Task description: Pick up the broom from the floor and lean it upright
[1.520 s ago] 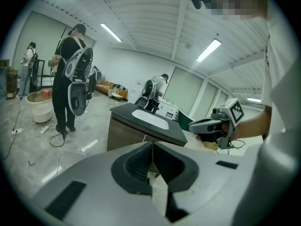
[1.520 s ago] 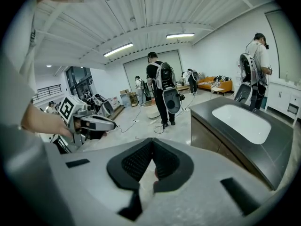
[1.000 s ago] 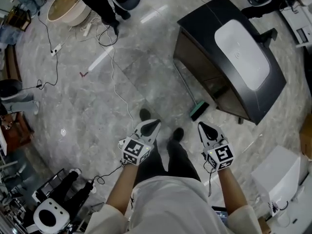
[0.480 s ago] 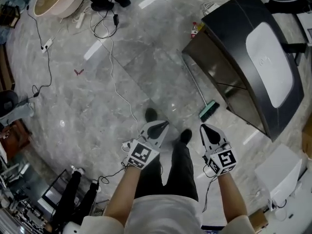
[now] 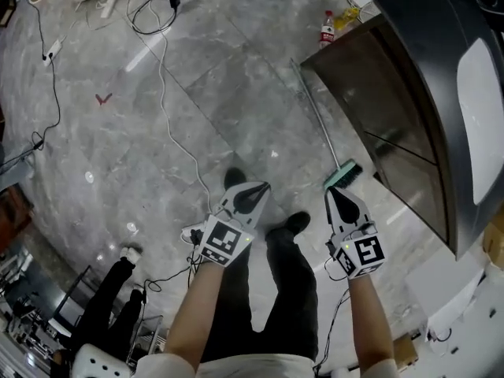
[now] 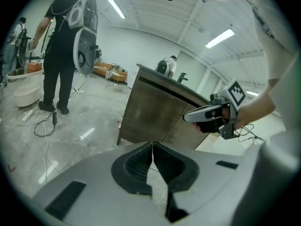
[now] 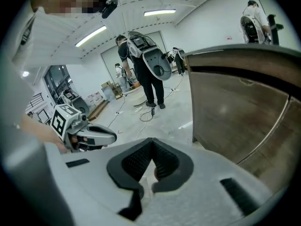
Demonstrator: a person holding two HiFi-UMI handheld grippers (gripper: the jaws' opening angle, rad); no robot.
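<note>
**A:** What takes up most of the head view?

**B:** Grey marble floor (image 5: 102,156). At the right stands a dark cabinet (image 5: 409,101) with a pale top.

**A:** And in the middle, below?

**B:** The wearer's own legs in black trousers (image 5: 291,290). Both forearms reach out over them, with a gripper in each hand.

**A:** Where's the broom?

**B:** The broom (image 5: 319,120) is down on the floor. Its thin handle runs close along the cabinet's front, and its green head is at the end nearer the wearer's feet.

**A:** How do the grippers stand?

**B:** The left gripper (image 5: 256,187) has its jaws pressed together with nothing between them, as its own view shows plainly. It hangs above the wearer's left shoe, well apart from the broom.

**A:** The right one?

**B:** The right gripper (image 5: 332,191) is also closed tight and empty. In the head view its tip sits just beside the broom's green head. I can't tell whether it touches the head.

**A:** Anything smaller?

**B:** A small bottle (image 5: 327,30) with a red cap stands on the floor by the cabinet's far corner, near the handle's far end.
</note>
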